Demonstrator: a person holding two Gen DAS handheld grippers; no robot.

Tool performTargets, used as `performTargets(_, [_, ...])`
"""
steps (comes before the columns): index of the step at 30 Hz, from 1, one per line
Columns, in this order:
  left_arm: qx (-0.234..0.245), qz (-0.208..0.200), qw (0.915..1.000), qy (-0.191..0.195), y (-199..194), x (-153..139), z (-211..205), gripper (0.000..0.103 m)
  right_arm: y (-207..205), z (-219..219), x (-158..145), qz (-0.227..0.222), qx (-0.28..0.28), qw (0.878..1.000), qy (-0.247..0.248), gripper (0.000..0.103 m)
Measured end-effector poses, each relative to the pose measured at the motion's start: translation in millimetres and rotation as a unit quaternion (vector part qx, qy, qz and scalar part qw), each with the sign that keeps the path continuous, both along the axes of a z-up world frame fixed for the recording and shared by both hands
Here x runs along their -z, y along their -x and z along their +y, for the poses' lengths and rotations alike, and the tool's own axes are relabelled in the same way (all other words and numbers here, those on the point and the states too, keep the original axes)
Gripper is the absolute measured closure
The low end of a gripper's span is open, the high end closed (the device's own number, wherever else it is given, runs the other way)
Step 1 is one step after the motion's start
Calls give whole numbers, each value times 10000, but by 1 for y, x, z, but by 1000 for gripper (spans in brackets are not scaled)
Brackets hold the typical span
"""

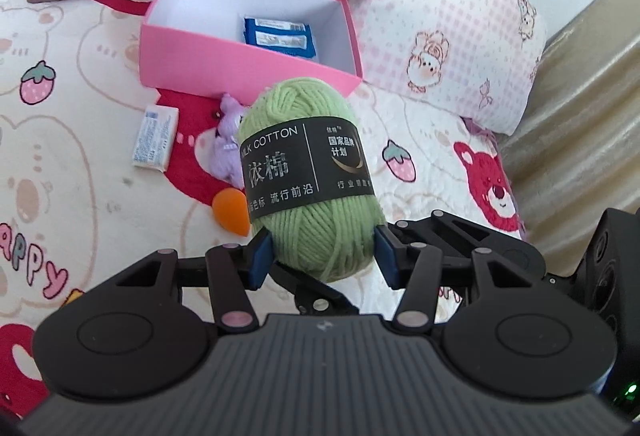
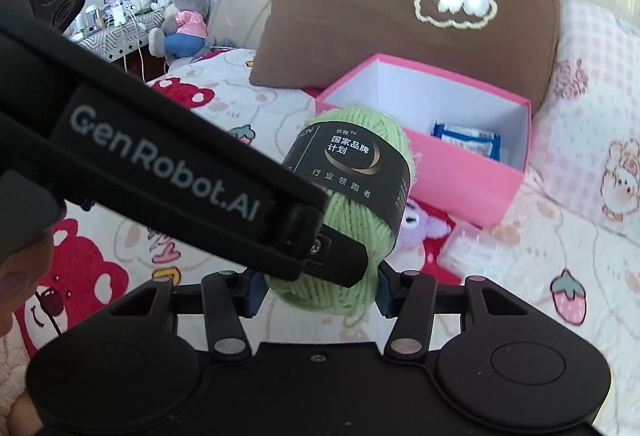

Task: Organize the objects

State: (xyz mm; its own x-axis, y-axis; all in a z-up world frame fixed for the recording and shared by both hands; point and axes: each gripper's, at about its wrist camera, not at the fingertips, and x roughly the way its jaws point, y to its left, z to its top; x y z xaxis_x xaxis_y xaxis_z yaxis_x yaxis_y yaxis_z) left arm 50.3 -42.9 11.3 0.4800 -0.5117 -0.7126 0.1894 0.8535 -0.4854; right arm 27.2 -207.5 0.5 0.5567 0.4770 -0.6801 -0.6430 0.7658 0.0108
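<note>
One "MILK COTTON"-labelled yarn ball (image 1: 312, 172)

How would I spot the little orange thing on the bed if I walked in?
Start at the open pink box on the cartoon-print bedspread. In front of it lie a white packet and a purple plush toy. Just beyond the plush toy is the orange teardrop-shaped sponge, the only smooth, plain orange item there.
</note>
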Motion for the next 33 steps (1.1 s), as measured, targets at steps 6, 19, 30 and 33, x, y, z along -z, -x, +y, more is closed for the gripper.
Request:
performTargets(6, [-134,-157,9996,193,0,-8,2,52,-3,4,-23,-270,-260,9986,373,47])
performTargets(19, [-165,-495,9986,20,-42,-21,23,55,-25,39,-44,-1145,-436,9921,277,55])
performTargets(30, [-294,526,9973,427,-70,55,50,56,-46,48,14,-219,-620,9976,217,52])
performTargets(33, [-243,721,9958,518,-63,72,54,57,-41,39,27,162,-537,9982,216,46])
